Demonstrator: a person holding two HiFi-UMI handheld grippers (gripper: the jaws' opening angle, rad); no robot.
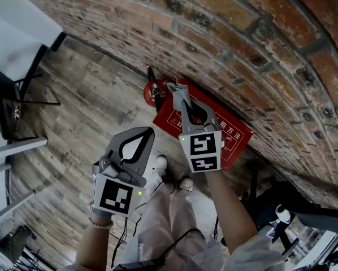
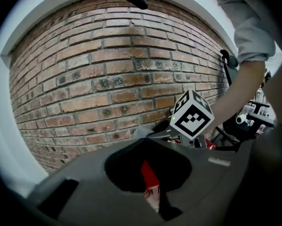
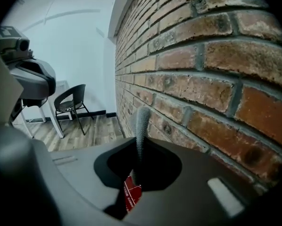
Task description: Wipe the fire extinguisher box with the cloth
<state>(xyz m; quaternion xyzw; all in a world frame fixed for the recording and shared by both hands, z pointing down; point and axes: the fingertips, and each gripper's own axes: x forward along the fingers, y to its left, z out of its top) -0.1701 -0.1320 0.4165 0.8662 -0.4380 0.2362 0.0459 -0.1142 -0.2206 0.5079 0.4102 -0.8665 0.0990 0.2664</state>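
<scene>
The red fire extinguisher box (image 1: 232, 135) lies on the floor against the brick wall (image 1: 242, 44), with a red extinguisher (image 1: 154, 93) beside it. My right gripper (image 1: 181, 95) hovers over the box, shut on a grey cloth (image 1: 175, 87). In the right gripper view the cloth (image 3: 141, 126) sticks up out of the right gripper (image 3: 140, 144), and the box (image 3: 130, 193) shows below. My left gripper (image 1: 148, 132) is held lower and to the left, shut on nothing. In the left gripper view, the left gripper (image 2: 145, 139) faces the wall, with the box (image 2: 150, 179) under it.
A black chair (image 1: 9, 103) and a white table (image 1: 16, 16) stand at the left on the wooden floor (image 1: 84, 95). The person's shoes (image 1: 160, 164) are just short of the box. Black stands and gear (image 1: 282, 208) crowd the right. The chair (image 3: 70, 102) also shows in the right gripper view.
</scene>
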